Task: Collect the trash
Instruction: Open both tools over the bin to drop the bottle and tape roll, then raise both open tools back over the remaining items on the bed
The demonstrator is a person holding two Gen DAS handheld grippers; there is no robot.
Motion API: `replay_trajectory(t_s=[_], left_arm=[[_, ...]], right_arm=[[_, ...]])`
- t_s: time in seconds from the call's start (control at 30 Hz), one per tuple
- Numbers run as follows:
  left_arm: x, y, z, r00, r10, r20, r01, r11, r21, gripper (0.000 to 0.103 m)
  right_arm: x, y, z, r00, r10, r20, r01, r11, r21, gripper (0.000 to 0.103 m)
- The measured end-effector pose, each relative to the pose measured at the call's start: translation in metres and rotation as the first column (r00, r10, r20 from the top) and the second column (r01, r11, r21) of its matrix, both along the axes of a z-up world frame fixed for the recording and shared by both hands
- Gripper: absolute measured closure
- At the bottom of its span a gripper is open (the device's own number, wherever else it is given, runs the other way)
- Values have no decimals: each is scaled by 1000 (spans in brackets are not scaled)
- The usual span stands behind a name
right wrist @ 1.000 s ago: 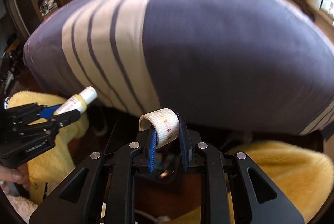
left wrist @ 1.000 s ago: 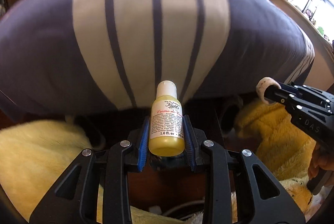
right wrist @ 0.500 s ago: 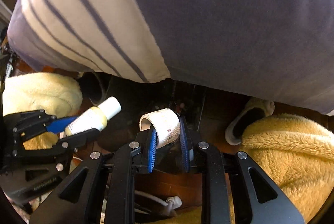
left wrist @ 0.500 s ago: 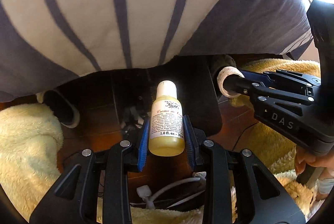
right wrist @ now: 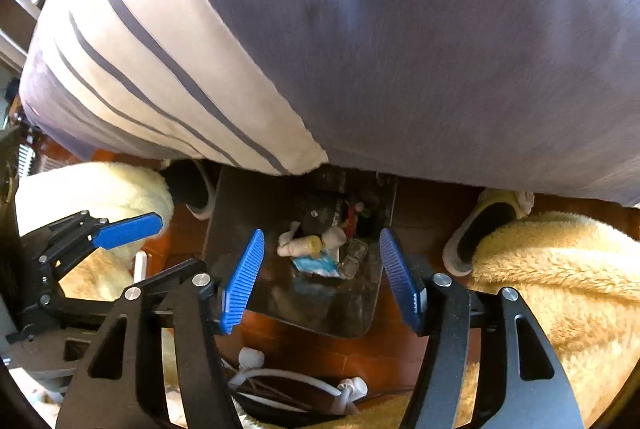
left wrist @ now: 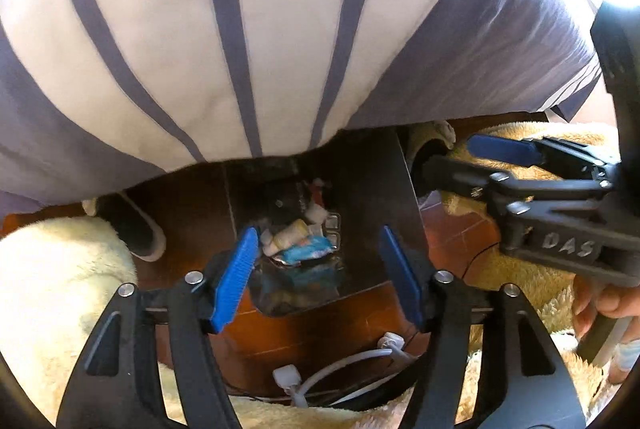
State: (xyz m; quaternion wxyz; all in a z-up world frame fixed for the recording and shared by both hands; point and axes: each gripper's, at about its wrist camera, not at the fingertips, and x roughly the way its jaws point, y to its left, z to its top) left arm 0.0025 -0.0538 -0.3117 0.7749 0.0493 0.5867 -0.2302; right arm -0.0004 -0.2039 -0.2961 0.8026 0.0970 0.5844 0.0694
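Note:
A dark rectangular bin (left wrist: 372,189) (right wrist: 240,213) stands on the wooden floor under the bed's edge. Inside lie the yellow lotion bottle (left wrist: 290,233) (right wrist: 300,245), a whitish tape roll (left wrist: 319,213) (right wrist: 335,237) and a blue wrapper (left wrist: 308,249) (right wrist: 316,263). My left gripper (left wrist: 318,233) hangs over the bin with its jaws opening and nothing between its blue pads. My right gripper (right wrist: 322,232) (left wrist: 450,153) is beside it over the same bin, jaws also opening and empty. One blue left finger (right wrist: 128,229) shows at the left of the right wrist view.
A striped grey-and-cream duvet (left wrist: 280,29) (right wrist: 400,29) overhangs the bin. Fluffy yellow rugs (left wrist: 48,289) (right wrist: 560,269) lie on both sides, each with a slipper (left wrist: 136,229) (right wrist: 480,229). White cables and plugs (left wrist: 340,361) (right wrist: 288,377) lie near me. A hand (left wrist: 608,305) holds the right gripper.
Both grippers tilted down over the bin and opened. The lotion bottle left the left gripper and the tape roll left the right one; both now lie in the bin.

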Motion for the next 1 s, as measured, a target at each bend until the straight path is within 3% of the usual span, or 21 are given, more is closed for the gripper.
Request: replay_trajectory(t_s=[0.07,0.23,0.43,0.67,0.83,1.0], left_arm=[[-1,1,16,999,-4,39,4,1000,2,36],[-2,5,76,984,-18,177,20,1000,-12,16],[6,17,147,938,-3,346,18,999,-39,9],[56,28,197,877,58,477,-47,998,-36,8],[108,15,218,857,75,509,-68,997,-34,8],[164,-4,227,848,80,524,-78,997,-26,8]], right_arm=[[-3,-3,18,999,-5,48,5,1000,-9,25],[-11,-16,84,974,-26,224,29,1000,-11,7],[-14,-37,156,915,-49,401,68,997,-32,4],[25,-70,215,848,-59,527,131,986,-99,4],[71,-84,234,833,-59,550,156,979,-130,4],[122,-92,234,840,-62,539,169,974,-152,4]])
